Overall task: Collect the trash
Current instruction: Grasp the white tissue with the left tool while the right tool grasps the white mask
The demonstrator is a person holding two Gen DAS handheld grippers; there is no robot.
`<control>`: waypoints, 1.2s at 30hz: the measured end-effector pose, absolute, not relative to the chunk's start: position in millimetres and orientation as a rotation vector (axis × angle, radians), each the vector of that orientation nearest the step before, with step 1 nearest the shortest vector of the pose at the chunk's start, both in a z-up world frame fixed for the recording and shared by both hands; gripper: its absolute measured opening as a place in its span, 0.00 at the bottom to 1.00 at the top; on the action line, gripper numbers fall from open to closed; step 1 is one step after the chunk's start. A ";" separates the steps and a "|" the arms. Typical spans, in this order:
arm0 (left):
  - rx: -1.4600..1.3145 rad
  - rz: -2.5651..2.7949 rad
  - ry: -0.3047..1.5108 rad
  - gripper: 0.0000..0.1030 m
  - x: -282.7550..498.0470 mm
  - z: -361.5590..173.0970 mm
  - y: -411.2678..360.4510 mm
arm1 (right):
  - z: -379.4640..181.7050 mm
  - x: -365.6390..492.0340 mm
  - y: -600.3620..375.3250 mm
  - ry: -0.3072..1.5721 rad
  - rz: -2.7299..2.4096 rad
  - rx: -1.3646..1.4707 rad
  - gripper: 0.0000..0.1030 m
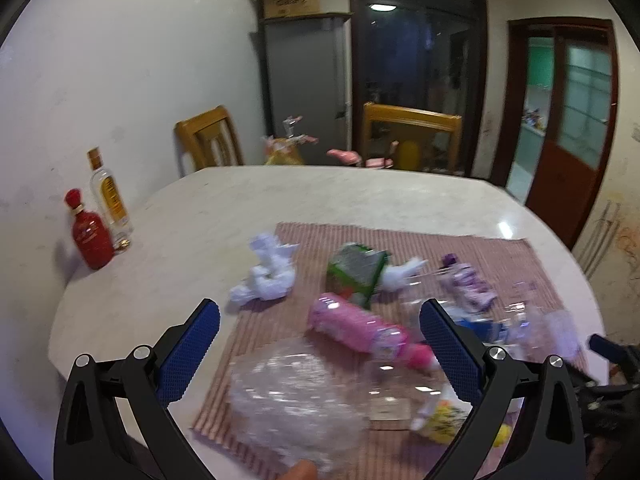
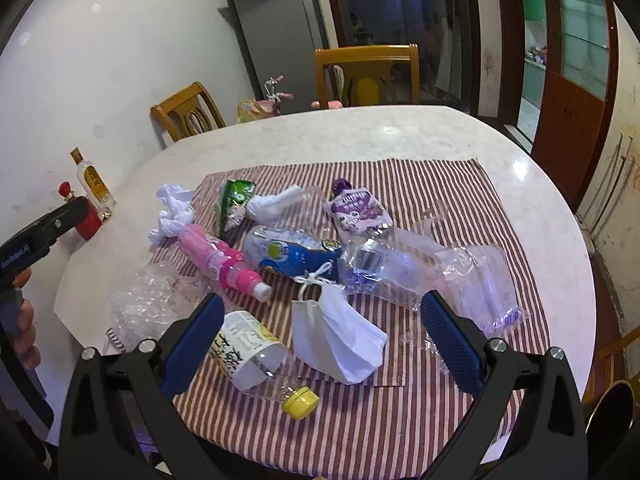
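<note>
Trash lies on a red-striped cloth (image 2: 440,184): a pink bottle (image 2: 218,258), a blue-labelled bottle (image 2: 288,256), a yellow-capped bottle (image 2: 256,354), a white face mask (image 2: 340,332), a purple pouch (image 2: 356,210), a green wrapper (image 2: 236,200), white tissue (image 2: 174,212) and clear plastic wrap (image 2: 472,276). My right gripper (image 2: 320,328) is open above the mask and yellow-capped bottle. My left gripper (image 1: 320,336) is open over crumpled clear plastic (image 1: 288,400) and the pink bottle (image 1: 360,326); this view is blurred.
The round marble table (image 2: 360,136) carries a red bottle (image 1: 90,236) and a clear bottle (image 1: 110,200) at its left edge by the wall. Wooden chairs (image 2: 368,72) stand behind the table. A grey fridge (image 1: 304,88) and doors are at the back.
</note>
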State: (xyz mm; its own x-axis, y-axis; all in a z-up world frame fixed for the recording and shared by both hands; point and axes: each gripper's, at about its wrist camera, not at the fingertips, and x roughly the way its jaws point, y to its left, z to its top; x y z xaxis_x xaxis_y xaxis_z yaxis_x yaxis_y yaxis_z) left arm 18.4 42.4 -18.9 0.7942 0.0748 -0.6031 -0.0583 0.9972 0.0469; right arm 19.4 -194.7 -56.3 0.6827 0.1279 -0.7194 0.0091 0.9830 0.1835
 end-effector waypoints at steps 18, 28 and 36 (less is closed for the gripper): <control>0.096 0.027 0.896 0.94 155.1 -87.3 125.2 | -143.8 76.8 -186.1 1.164 0.073 0.164 0.77; 0.003 0.066 1.143 0.94 254.9 -161.4 139.4 | -160.0 95.2 -201.8 1.268 0.049 0.212 0.18; -0.098 -0.043 1.167 0.26 269.2 -176.8 145.4 | -136.2 83.6 -208.0 1.227 0.135 0.281 0.12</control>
